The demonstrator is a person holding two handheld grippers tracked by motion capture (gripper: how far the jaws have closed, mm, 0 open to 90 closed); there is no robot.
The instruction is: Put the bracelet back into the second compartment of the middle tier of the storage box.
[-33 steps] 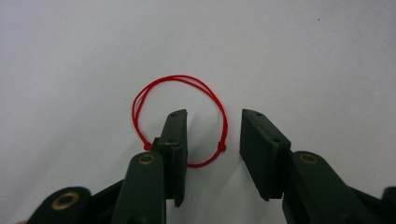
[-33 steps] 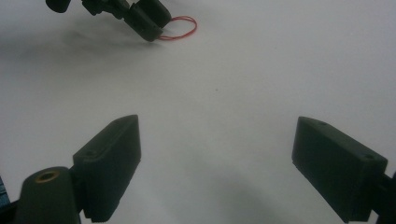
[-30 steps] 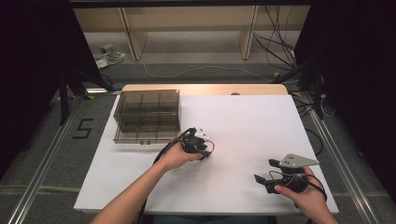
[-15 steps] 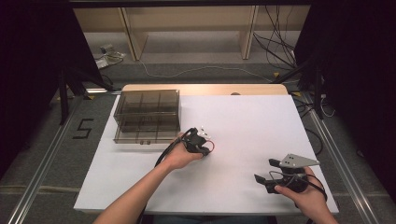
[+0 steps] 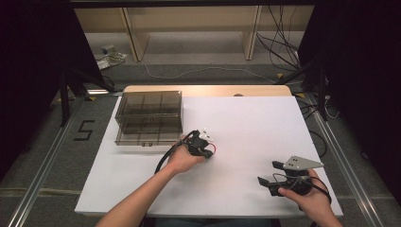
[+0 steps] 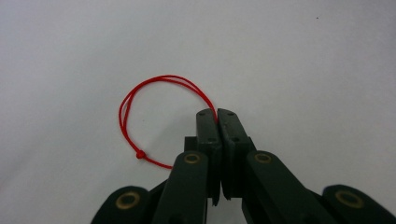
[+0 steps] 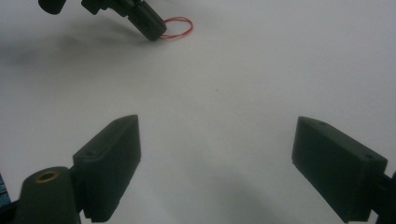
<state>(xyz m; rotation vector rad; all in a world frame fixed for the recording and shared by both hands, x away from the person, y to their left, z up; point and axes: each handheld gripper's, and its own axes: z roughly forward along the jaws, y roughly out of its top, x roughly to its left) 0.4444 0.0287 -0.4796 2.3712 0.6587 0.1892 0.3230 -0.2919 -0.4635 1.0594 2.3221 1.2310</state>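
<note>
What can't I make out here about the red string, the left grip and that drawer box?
- red string: the pinched stretch is hidden between the left gripper fingers; in the high view it is too small to trace.
- drawer box: contents lost behind smoky walls, high view.
- right gripper: its body is cut off by the bottom edge.

The white table point(image 5: 265, 137) carries a smoked-plastic drawer box point(image 5: 149, 117) at its far left. A red string loop point(image 6: 154, 112) lies flat near the table's middle.

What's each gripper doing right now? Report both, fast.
Left gripper: shut on the red string loop.
Right gripper: open, holding nothing, over the white table.
</note>
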